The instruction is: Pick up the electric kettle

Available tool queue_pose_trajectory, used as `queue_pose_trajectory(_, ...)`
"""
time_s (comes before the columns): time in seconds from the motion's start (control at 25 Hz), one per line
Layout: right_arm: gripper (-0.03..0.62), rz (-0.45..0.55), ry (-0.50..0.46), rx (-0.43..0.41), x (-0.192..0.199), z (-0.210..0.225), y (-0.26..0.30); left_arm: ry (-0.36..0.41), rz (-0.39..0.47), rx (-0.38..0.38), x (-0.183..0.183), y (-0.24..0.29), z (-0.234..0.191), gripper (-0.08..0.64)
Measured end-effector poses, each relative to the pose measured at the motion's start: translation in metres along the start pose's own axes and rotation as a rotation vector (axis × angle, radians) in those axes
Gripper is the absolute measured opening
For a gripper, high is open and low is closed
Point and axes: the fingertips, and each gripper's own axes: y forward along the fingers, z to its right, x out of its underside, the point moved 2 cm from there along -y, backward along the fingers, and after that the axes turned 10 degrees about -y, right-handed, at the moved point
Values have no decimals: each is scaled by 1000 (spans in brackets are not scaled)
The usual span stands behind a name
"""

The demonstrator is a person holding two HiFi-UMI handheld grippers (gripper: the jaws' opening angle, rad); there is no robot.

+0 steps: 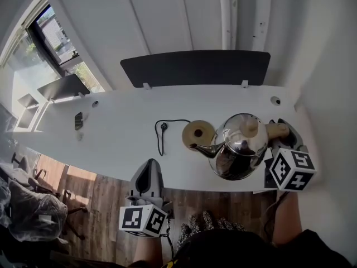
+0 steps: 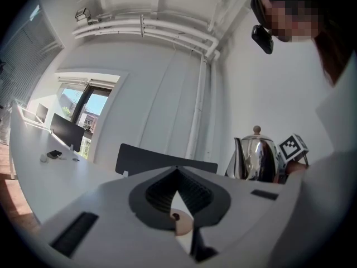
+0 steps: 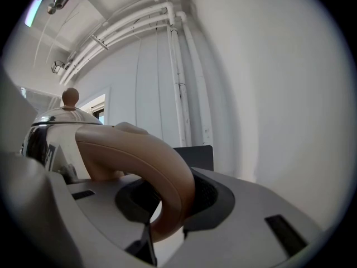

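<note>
A shiny steel electric kettle (image 1: 240,147) with a tan knob and a tan handle (image 1: 277,130) is at the right of the white table (image 1: 117,141), its spout toward the round tan base (image 1: 198,133). It stands clear of that base; whether it touches the table I cannot tell. My right gripper (image 1: 281,130) is shut on the handle (image 3: 145,166), which fills its jaws in the right gripper view, the kettle body (image 3: 53,124) to the left. My left gripper (image 1: 150,163) hovers at the table's near edge, jaws shut and holding nothing; its view shows the kettle (image 2: 259,158) to the right.
A black cord (image 1: 162,132) runs from the base across the table. A dark divider panel (image 1: 195,67) stands along the table's back edge, and a white wall is close on the right. A window (image 1: 50,43) and another desk lie to the left, with wooden floor below.
</note>
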Motion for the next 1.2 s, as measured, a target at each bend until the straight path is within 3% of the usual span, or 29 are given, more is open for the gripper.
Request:
queue_pose_trajectory(0.24, 107, 2, -4, -16, 11, 15, -46, 63, 37, 53, -4, -14, 46, 0)
queue_pose_trajectory(0.6, 107, -11, 18, -28, 37, 49, -105, 84, 94, 17, -2, -51, 99, 0)
queue_pose_trajectory(0.76, 107, -6, 25, -43, 43, 45, -128, 100, 95, 7, -2, -81, 106, 0)
queue_pose_trajectory(1.2, 107, 1, 17, -53, 45, 57, -133, 98, 85, -27, 7, -83, 111, 0)
